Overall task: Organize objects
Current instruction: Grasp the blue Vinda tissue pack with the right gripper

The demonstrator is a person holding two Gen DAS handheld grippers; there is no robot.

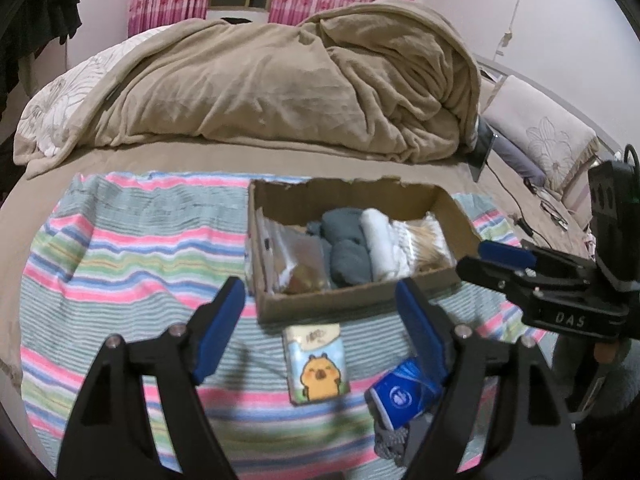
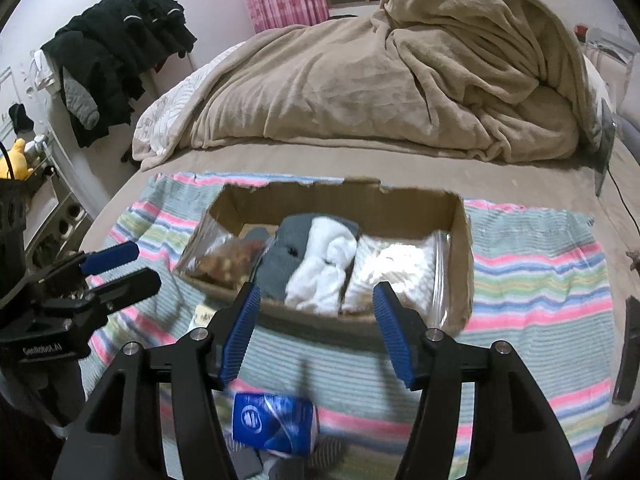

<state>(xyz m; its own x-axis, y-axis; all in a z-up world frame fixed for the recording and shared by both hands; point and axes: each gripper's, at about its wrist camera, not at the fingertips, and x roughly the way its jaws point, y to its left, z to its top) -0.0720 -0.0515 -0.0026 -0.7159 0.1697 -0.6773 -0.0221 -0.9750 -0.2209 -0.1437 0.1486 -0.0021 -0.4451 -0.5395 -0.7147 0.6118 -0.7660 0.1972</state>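
A torn cardboard box point(image 1: 362, 299) point(image 2: 462, 240) sits on a striped towel point(image 1: 132, 248) point(image 2: 536, 292) on the bed. It holds snack bags point(image 1: 294, 256), grey socks point(image 1: 346, 248) point(image 2: 280, 264), white socks point(image 1: 380, 240) point(image 2: 324, 268) and a bag of cotton swabs point(image 1: 424, 240) point(image 2: 396, 272). In front of the box lie a tissue pack with a yellow cartoon animal point(image 1: 316, 364) and a blue packet point(image 1: 404, 392) point(image 2: 274, 426). My left gripper point(image 1: 320, 328) is open above the tissue pack. My right gripper point(image 2: 316, 328) is open and empty above the blue packet, at the box's near wall.
A heaped beige blanket point(image 1: 280, 80) point(image 2: 400, 80) fills the far side of the bed. Pillows point(image 1: 540, 136), a tablet point(image 1: 484, 148) and cables lie at the right. Dark clothes point(image 2: 116, 60) hang at the left wall. A dark flat object point(image 2: 628, 356) lies at the towel's right edge.
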